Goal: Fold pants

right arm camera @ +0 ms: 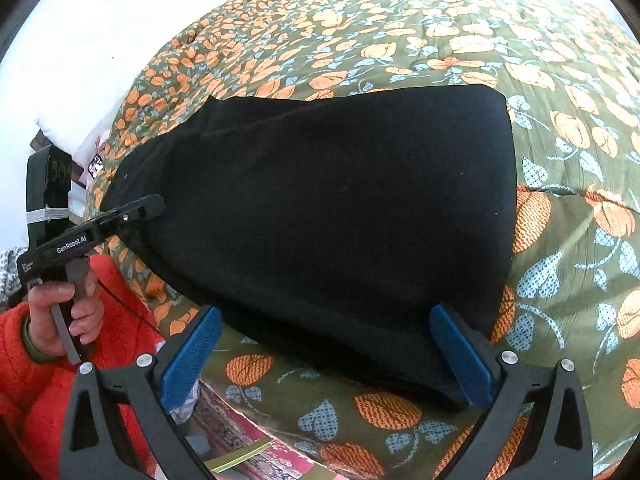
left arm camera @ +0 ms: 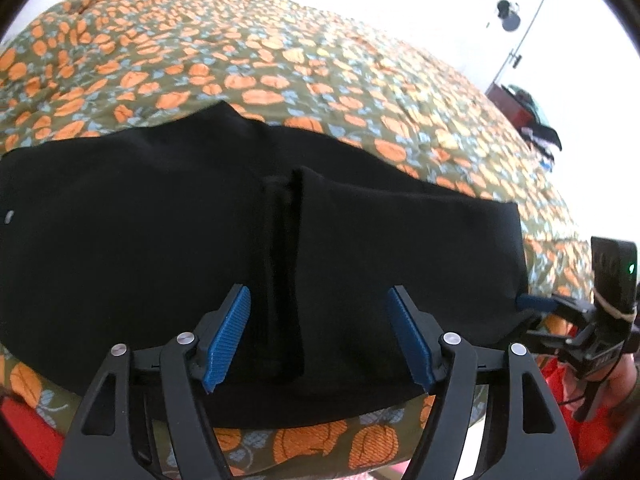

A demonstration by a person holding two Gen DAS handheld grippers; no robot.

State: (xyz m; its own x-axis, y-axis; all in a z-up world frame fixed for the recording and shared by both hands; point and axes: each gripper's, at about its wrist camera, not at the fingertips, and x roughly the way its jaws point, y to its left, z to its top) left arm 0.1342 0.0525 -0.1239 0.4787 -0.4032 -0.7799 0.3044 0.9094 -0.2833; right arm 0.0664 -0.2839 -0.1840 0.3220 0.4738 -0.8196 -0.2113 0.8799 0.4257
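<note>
Black pants (left arm camera: 168, 216) lie flat on a bed, folded into a broad dark shape with a raised crease running down the middle (left arm camera: 282, 272). My left gripper (left arm camera: 318, 300) is open, its blue pads on either side of that crease just above the cloth near its front edge. In the right wrist view the pants (right arm camera: 340, 208) fill the middle. My right gripper (right arm camera: 324, 316) is open over the near edge of the pants. The left gripper (right arm camera: 154, 204) shows there at the pants' left edge. The right gripper (left arm camera: 532, 304) shows in the left wrist view at the pants' right edge.
The bed has an olive quilt (left arm camera: 280, 60) printed with orange and blue flowers, also seen in the right wrist view (right arm camera: 560, 160). A red cabinet with clothes (left arm camera: 528, 112) stands far right. A white pillow (right arm camera: 72, 128) lies at the left. The person wears an orange sleeve (right arm camera: 24, 340).
</note>
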